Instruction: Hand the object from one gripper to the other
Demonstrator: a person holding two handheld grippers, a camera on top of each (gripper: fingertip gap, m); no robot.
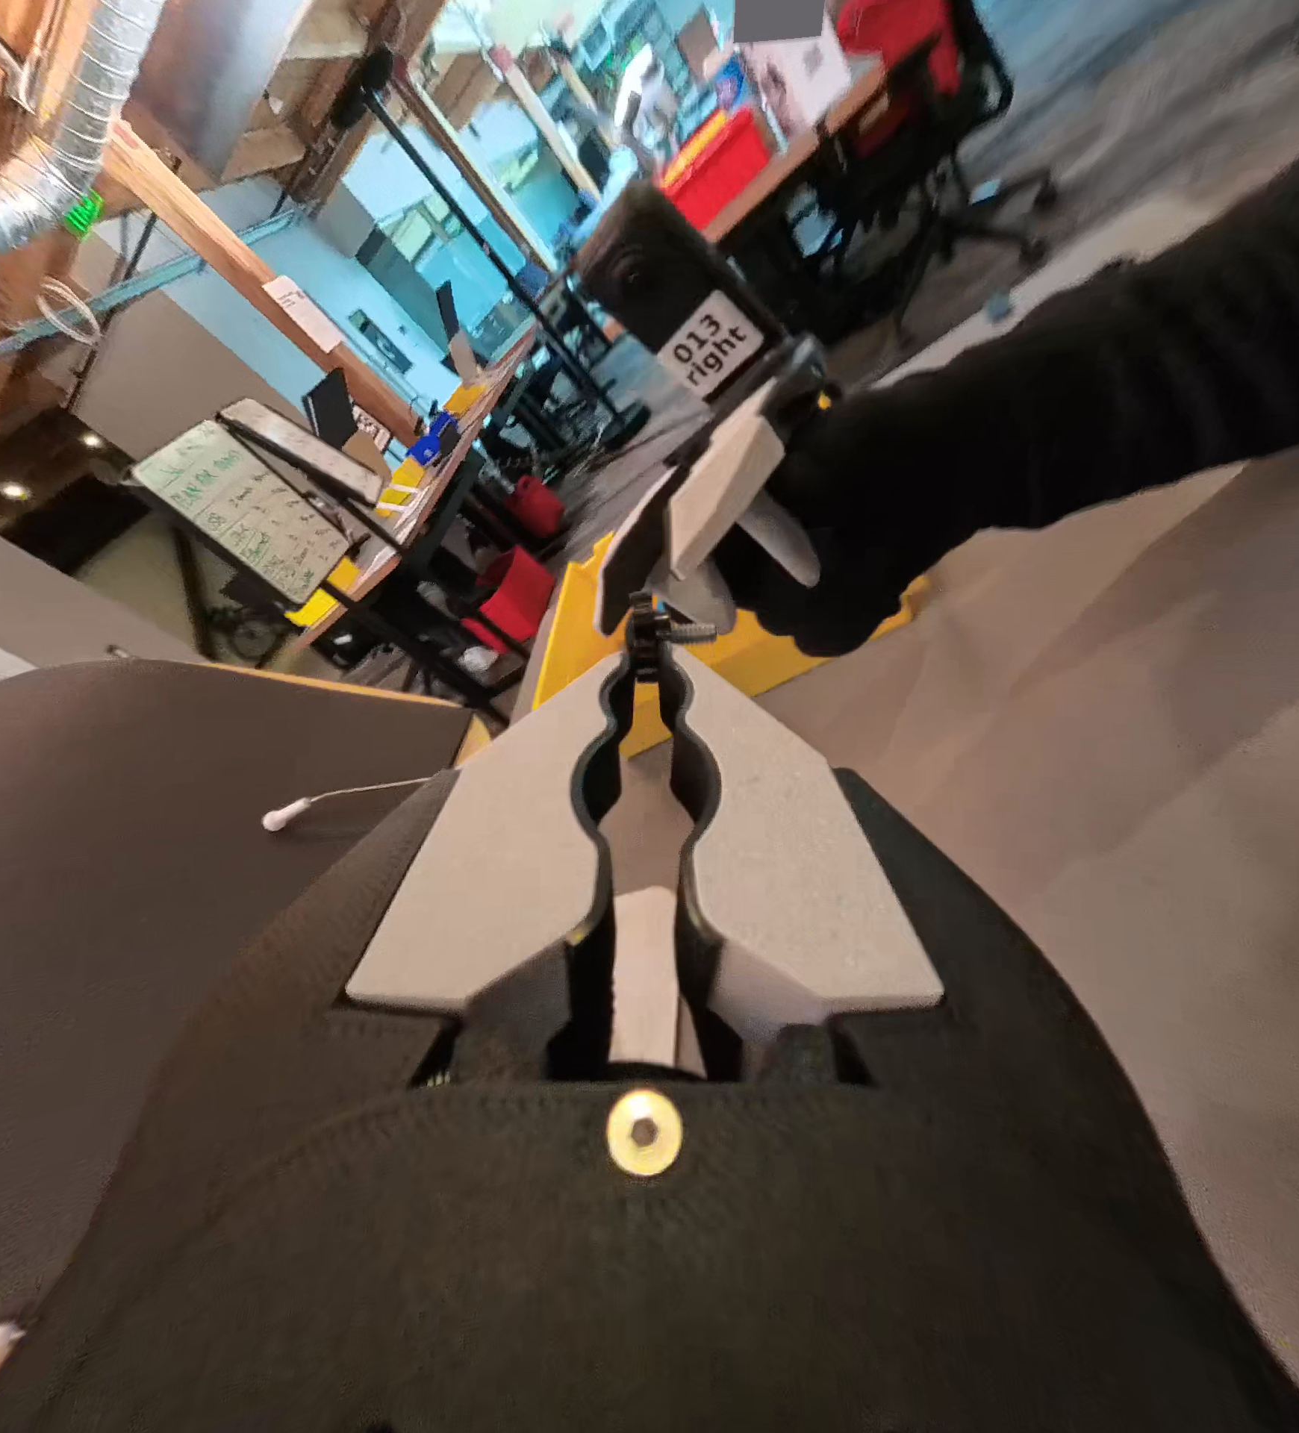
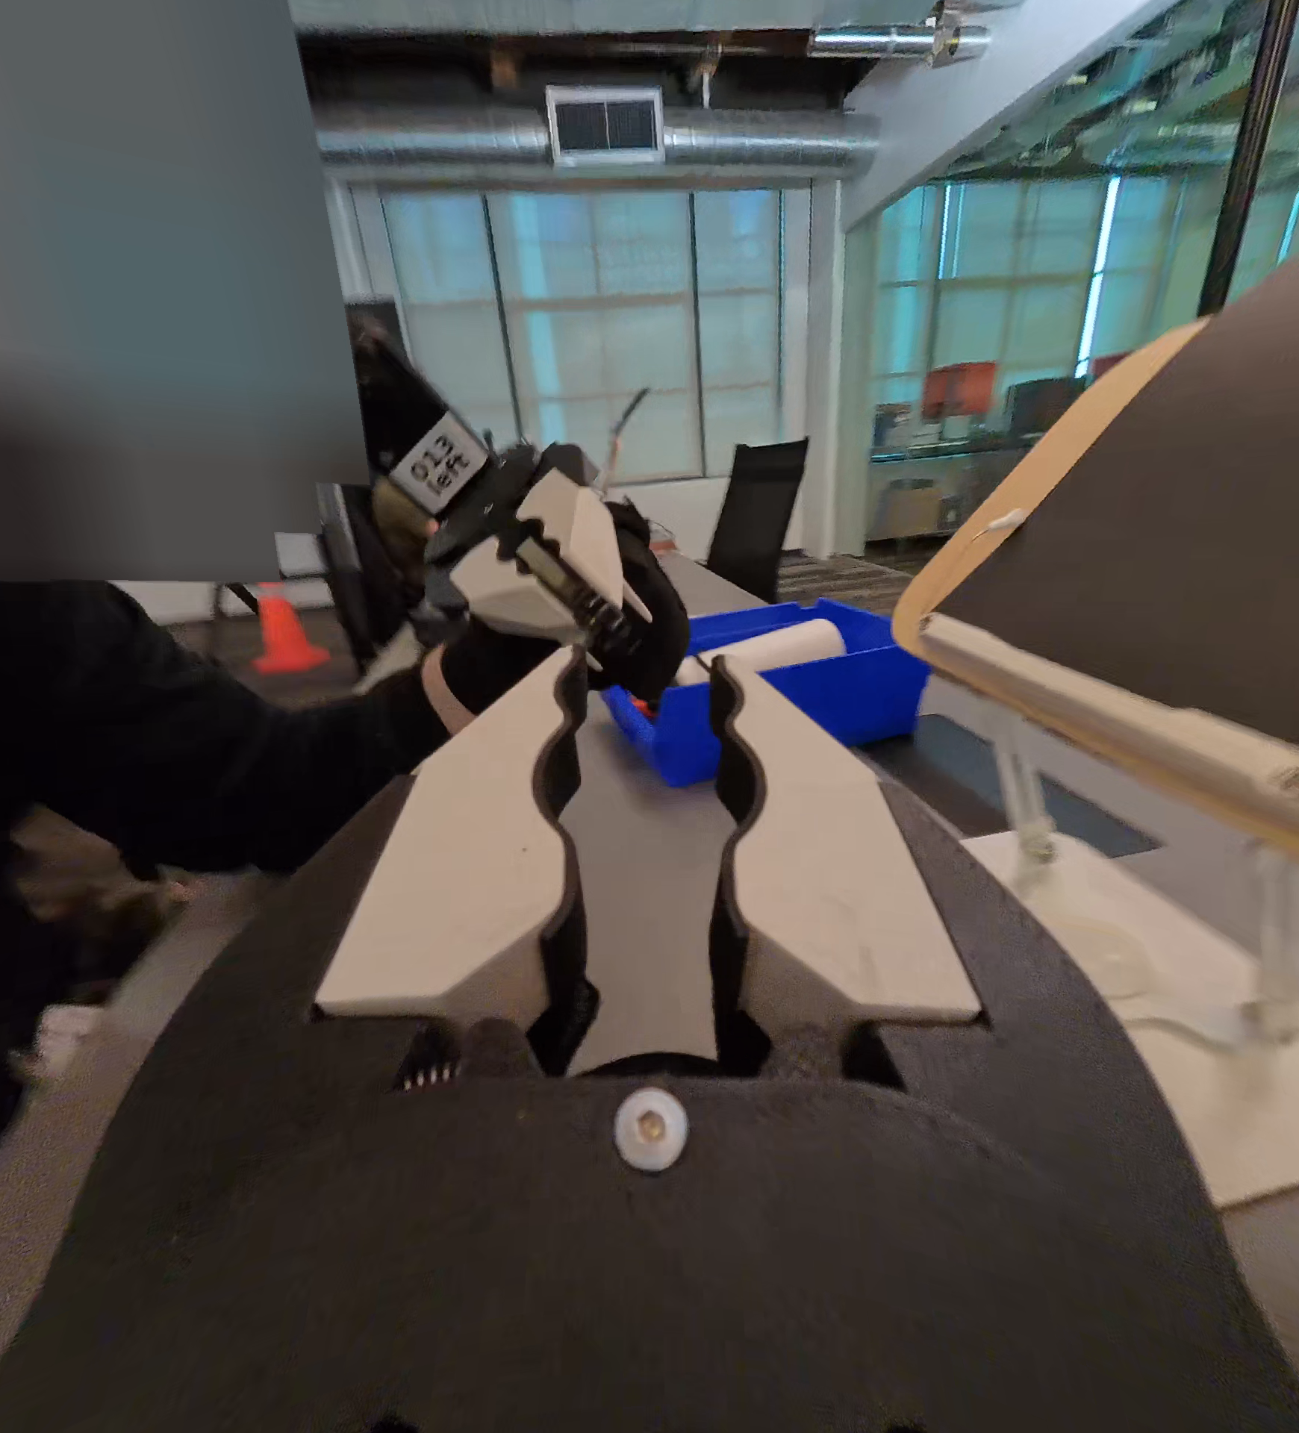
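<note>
Through the left wrist view: left gripper closed down to a narrow slit, grey fingers pinching the object at the very tips. A small black part with a silver threaded screw sticking out sideways, its black stem running back between the pads, held in the air above the grey table. Just beyond it, right gripper in a black-gloved hand, angled down, the tip of one dark pad right at the top of the object; touching or just short of it, impossible to tell. Behind both, a yellow bin toward the table's far edge.

Through the right wrist view: right gripper spread well apart, nothing between the pads, bare table top showing through the gap. Left gripper in another black-gloved hand, tilted down to just past the tip of the left-side finger, clamped on the dark, ridged object. Object outside the open jaws, not between them. Farther along the table, toward its far edge, a blue bin with a white roll lying in it.
</note>
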